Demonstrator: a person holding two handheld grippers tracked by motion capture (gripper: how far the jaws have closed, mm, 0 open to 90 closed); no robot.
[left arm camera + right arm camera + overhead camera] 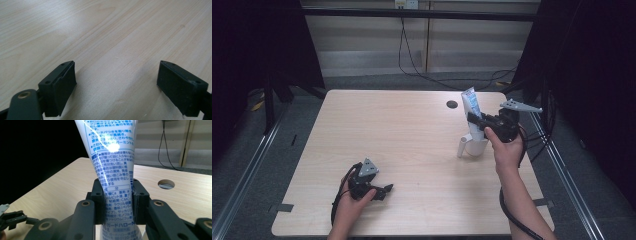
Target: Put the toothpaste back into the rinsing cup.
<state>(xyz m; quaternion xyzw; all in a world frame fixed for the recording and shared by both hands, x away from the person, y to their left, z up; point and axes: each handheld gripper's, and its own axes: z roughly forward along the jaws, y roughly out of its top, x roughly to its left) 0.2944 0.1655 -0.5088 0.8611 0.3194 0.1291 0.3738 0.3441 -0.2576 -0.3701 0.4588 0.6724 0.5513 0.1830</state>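
We see dim, soft pictures: dark upper corners, glare streaking the tube (111, 152), blurred near jaws.

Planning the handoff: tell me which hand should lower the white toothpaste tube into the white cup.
Right. Its gripper already clamps the white printed toothpaste tube directly above the white handled cup; the left gripper rests open, far across the wooden table.

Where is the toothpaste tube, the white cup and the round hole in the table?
toothpaste tube (112, 170), right gripper view, on its printed middle above the jaws.
white cup (475, 146), high view, on its side wall below the tube.
round hole (452, 104), high view, on its dark centre near the table's far edge.
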